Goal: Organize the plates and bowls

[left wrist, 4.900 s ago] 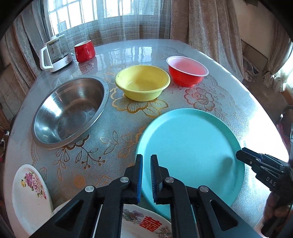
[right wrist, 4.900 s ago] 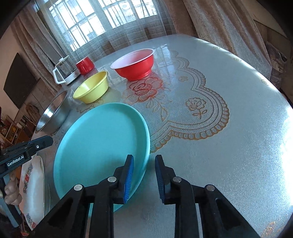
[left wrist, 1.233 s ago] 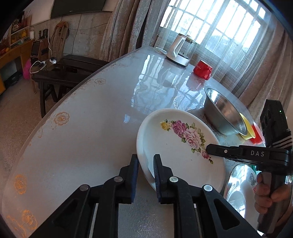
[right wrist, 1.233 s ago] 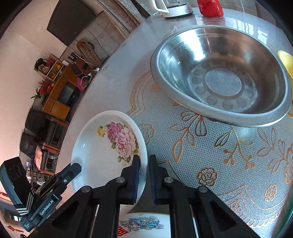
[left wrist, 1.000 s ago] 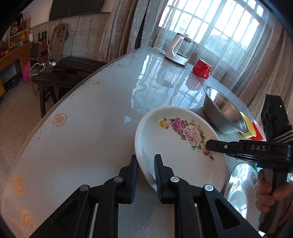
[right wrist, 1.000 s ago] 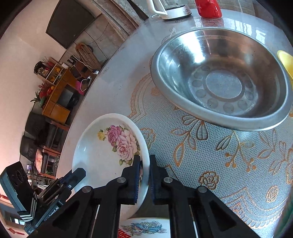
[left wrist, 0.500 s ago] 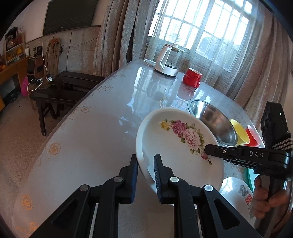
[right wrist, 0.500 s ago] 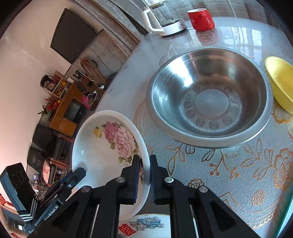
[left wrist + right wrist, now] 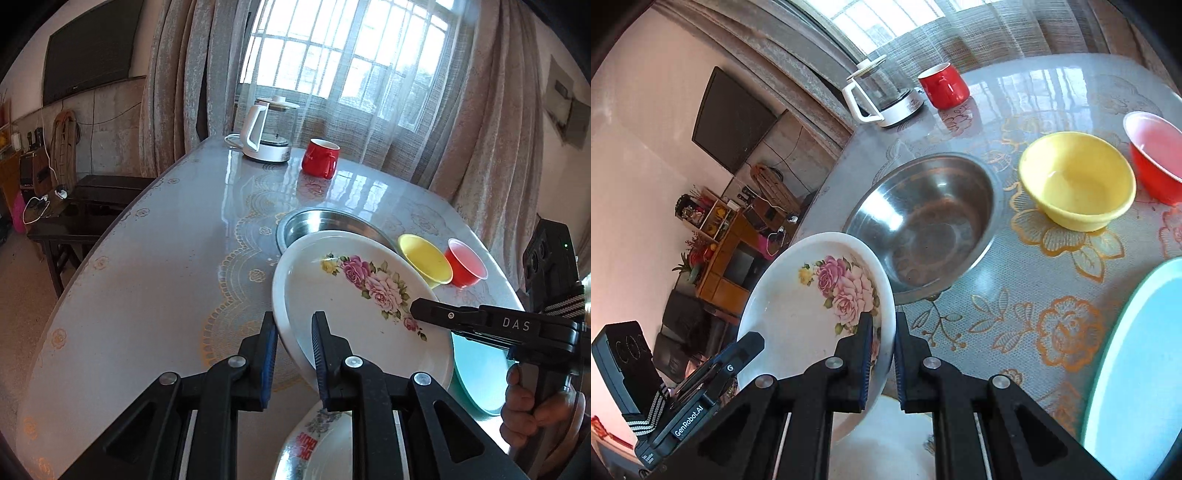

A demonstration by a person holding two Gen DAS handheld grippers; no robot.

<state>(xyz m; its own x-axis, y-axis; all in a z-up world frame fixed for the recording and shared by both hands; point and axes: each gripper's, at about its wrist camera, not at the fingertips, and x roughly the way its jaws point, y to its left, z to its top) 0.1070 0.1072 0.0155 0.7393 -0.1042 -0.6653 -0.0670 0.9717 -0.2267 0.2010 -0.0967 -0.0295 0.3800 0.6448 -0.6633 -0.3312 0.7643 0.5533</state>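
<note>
A white plate with pink roses is held in the air above the table by both grippers. My left gripper is shut on its near left rim. My right gripper is shut on its opposite rim and also shows in the left wrist view. Below the held plate lies a white plate with red characters. A large teal plate lies to the right. A steel bowl, a yellow bowl and a red bowl stand beyond.
A red mug and a white-handled glass kettle stand at the table's far edge by the curtained window. The round table has a patterned glass top. A dark bench stands off the table's left side.
Both grippers have lifted the rose plate off the table and carried it up and toward the teal plate. The plate with red characters now shows beneath it.
</note>
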